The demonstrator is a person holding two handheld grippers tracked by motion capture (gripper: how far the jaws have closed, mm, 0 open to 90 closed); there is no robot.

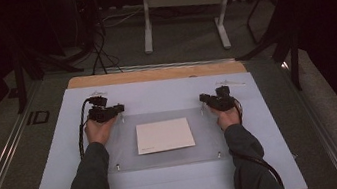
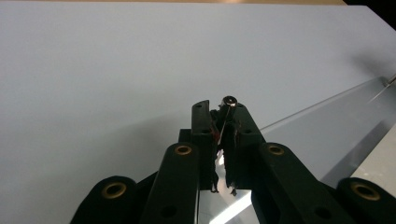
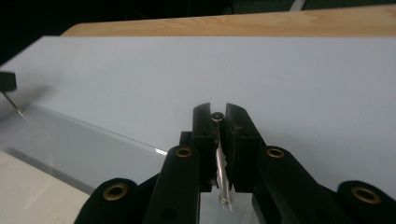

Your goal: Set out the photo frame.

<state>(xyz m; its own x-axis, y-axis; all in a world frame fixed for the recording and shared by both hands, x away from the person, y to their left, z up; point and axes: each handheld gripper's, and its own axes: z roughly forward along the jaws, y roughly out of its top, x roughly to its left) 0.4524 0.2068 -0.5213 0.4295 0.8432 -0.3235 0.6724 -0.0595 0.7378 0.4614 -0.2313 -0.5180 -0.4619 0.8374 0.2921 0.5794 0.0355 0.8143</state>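
While both the left gripper (image 1: 119,108) and right gripper (image 1: 202,98) pinch the clear sheet's (image 1: 124,149) corner screws, uneven lifting could slide the paper (image 1: 164,135) off

Right claw (image 3: 219,116) clamped on metal pin (image 3: 222,172), clear sheet (image 3: 84,149), pale mat (image 3: 280,74)
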